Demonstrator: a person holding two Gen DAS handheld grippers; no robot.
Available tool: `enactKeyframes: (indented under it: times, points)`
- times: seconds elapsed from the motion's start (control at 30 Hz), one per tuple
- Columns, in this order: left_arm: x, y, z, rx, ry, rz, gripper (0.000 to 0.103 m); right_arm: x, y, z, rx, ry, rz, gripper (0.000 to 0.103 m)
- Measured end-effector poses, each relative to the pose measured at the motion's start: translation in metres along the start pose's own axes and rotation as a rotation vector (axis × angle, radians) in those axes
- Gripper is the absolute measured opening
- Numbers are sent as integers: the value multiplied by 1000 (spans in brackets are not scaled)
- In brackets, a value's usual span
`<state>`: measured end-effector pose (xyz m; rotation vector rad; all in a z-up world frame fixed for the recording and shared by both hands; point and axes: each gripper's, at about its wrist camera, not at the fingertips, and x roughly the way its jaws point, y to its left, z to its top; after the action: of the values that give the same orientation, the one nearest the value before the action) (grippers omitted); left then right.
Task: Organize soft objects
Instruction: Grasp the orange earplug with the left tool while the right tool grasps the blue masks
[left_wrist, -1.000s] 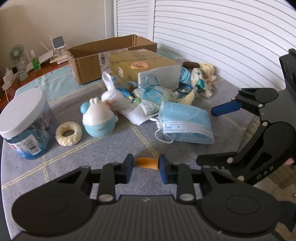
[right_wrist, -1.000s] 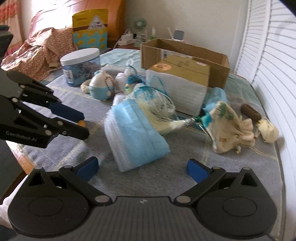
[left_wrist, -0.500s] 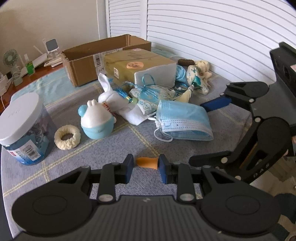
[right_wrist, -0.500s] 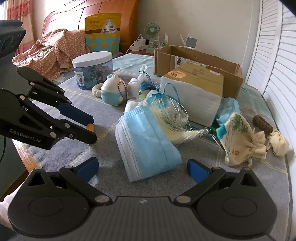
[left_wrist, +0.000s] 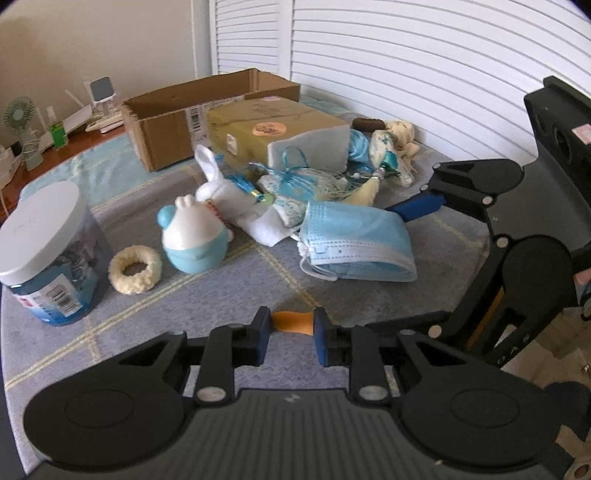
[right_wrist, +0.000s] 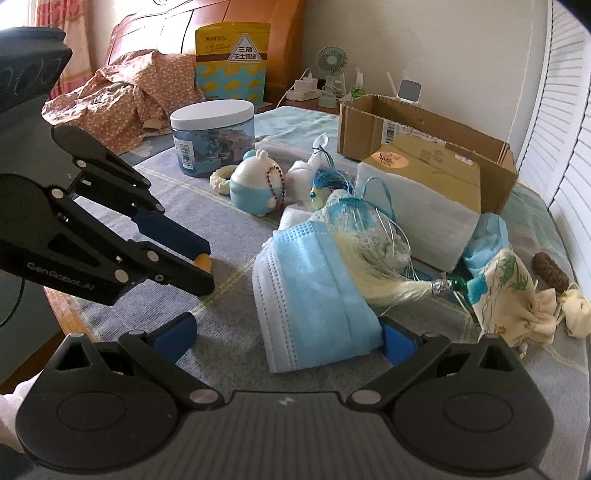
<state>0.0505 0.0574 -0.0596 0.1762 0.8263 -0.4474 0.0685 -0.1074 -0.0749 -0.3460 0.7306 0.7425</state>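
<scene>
My left gripper (left_wrist: 290, 325) is shut on a small orange piece (left_wrist: 291, 322) just above the grey cloth; the same gripper (right_wrist: 203, 267) shows from the side in the right wrist view. A stack of blue face masks (right_wrist: 314, 291) lies on the cloth, its near end between the fingers of my open right gripper (right_wrist: 288, 338), whose pads stand apart from it. Behind the masks (left_wrist: 354, 240) are a white rabbit plush (left_wrist: 225, 192), a round blue-and-white toy (left_wrist: 192, 240), a cream knitted ring (left_wrist: 135, 264), a tassel (right_wrist: 388, 284) and a printed pouch (right_wrist: 513, 291).
A jar with a white lid (left_wrist: 44, 258) stands at the left. An open cardboard box (left_wrist: 184, 118) and a wrapped foam block (left_wrist: 280, 136) stand behind the pile. Slatted doors run along the right. A sideboard with a small fan (right_wrist: 332, 62) is at the back.
My right gripper has edged in and turned a little, so the masks' near end now reaches between its fingers. The left gripper has kept still, clamped on the orange piece.
</scene>
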Motion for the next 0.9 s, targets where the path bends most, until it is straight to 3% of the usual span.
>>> enactKeyframes:
  times: [0.27,0.47,0.57,0.63,0.7,0.9]
  points:
    - [-5,11,-2,-43,-4,31,23,3,1,10,-40,-22,-1,103]
    - [-5,14,-2,-46,-7,33,23,-6,5,2,-30,11,84,103]
    - [-4,14,-2,-53,-6,33,23,-8,5,6,-48,-29,37,101]
    - [-5,15,-1,-57,-12,29,23,-5,3,9,-45,-48,36,98]
    - [-6,15,-1,-61,-18,29,23,0,1,8,-45,-62,42,89]
    - [-6,13,-4,-81,-20,38,23,5,0,-2,-22,-121,19,82]
